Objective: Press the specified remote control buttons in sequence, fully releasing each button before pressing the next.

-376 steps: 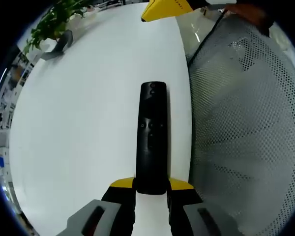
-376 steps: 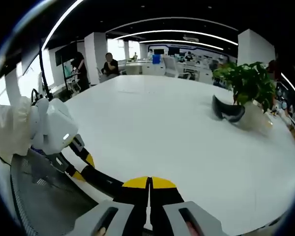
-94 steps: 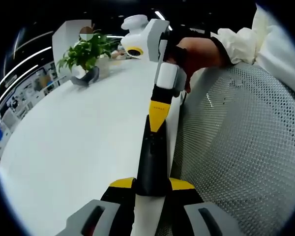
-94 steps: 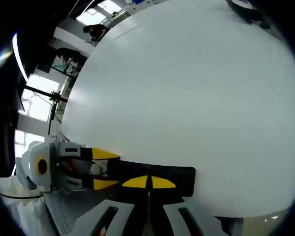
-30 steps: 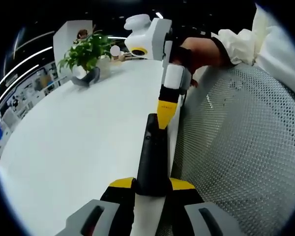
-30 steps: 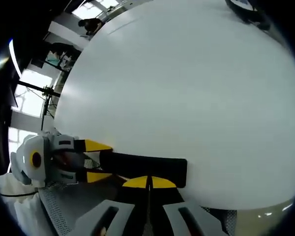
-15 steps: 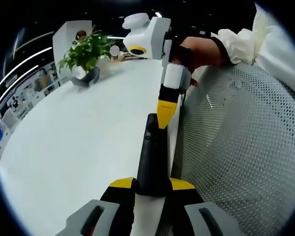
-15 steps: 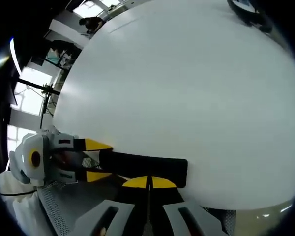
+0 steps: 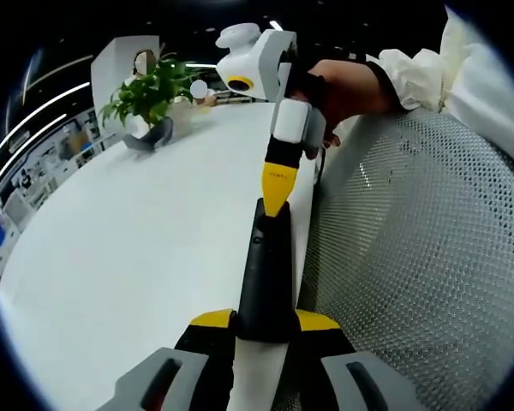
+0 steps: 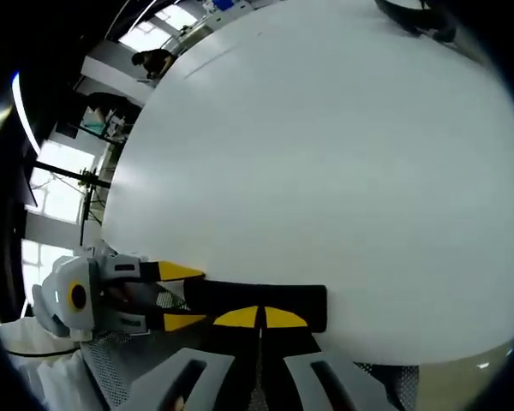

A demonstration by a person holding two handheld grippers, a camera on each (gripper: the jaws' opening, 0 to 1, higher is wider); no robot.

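A black remote control (image 9: 264, 274) juts out past the edge of the white table (image 9: 137, 240). My left gripper (image 9: 264, 322) is shut on its near end. My right gripper (image 9: 276, 190) comes down from above in a person's hand (image 9: 351, 86), and its shut yellow tip rests on the remote's far part. In the right gripper view the remote (image 10: 231, 297) lies crosswise, with my right gripper (image 10: 259, 318) shut and its tips over the remote's face. The left gripper (image 10: 173, 296) clamps the remote's left end there.
A grey mesh chair back (image 9: 420, 257) stands close on the right of the remote. A potted plant (image 9: 150, 86) and a dark curved object (image 9: 146, 137) sit at the table's far side. Far off, people (image 10: 154, 60) are at desks.
My right gripper's shut tip has shifted from just beside the remote's far end onto its face. The left gripper keeps its hold on the remote.
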